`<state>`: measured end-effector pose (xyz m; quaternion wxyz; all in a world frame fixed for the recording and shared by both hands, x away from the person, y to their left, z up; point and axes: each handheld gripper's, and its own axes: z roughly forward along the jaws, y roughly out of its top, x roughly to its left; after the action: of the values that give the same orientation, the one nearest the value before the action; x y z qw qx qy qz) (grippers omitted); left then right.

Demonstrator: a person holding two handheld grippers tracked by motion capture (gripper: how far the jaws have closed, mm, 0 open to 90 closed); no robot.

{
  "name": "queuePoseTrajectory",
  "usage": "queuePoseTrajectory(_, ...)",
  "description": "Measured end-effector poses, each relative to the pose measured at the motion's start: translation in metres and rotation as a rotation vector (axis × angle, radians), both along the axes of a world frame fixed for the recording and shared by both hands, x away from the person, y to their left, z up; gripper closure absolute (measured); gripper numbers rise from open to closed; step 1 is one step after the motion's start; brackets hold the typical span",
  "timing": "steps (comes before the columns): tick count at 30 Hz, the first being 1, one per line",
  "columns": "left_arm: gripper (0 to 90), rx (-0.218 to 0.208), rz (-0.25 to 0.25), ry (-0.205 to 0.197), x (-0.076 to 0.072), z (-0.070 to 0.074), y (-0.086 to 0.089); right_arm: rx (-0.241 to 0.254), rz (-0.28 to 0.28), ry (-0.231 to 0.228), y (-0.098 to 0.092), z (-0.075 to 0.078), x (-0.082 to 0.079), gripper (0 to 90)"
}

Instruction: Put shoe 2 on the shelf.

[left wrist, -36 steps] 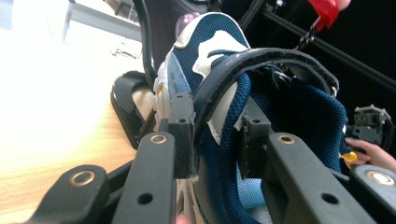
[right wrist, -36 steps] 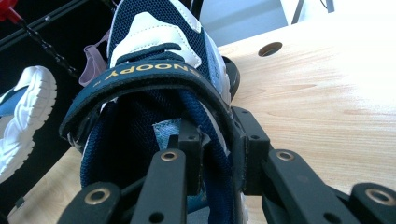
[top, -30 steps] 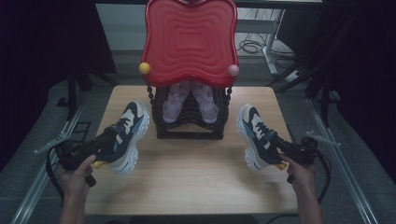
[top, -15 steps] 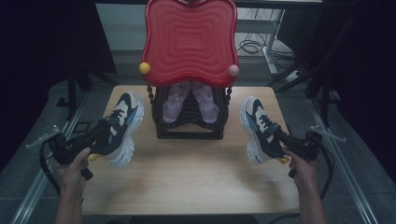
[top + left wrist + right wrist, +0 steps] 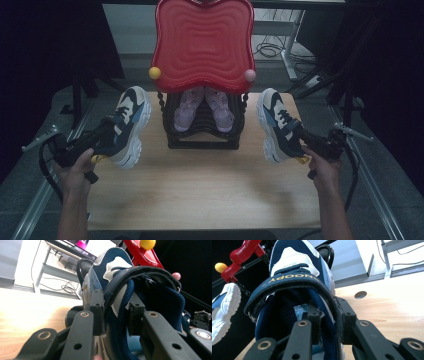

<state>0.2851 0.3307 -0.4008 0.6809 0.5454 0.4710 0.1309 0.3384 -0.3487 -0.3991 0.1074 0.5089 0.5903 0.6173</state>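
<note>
You are working in a lab or recording studio, not a home. Black curtains (image 5: 50,45) close off both sides. The pale wooden table (image 5: 200,190) sits on a bare metal frame (image 5: 35,210) over grey floor. At the far right, loose cables (image 5: 270,50) trail beneath a white metal desk frame (image 5: 287,45).

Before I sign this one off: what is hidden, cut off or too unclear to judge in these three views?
- High view: the rear of the pink shoes on the black rack is covered by the red tray.
- High view: the left gripper and right gripper have their jaw tips buried in the left sneaker and right sneaker.
- Left gripper view: the sneaker's sole is hidden behind the jaws and collar.
- Right gripper view: the toe is cut off by the top edge.
</note>
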Motion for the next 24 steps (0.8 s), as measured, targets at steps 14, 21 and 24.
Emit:
queuePoseTrajectory(14,72.3,0.006,0.030,-0.030,0.016,0.022,0.001,0.021,-0.026,-0.031,0.005,0.031,0.020,76.2)
queuePoseTrajectory(21,72.3,-0.017,0.048,-0.044,0.022,0.031,0.003,0.036,-0.029,-0.040,0.007,0.045,0.025,76.2)
queuePoseTrajectory(24,72.3,-0.023,0.052,-0.056,0.025,0.038,0.003,0.037,-0.030,-0.045,0.008,0.052,0.027,76.2)
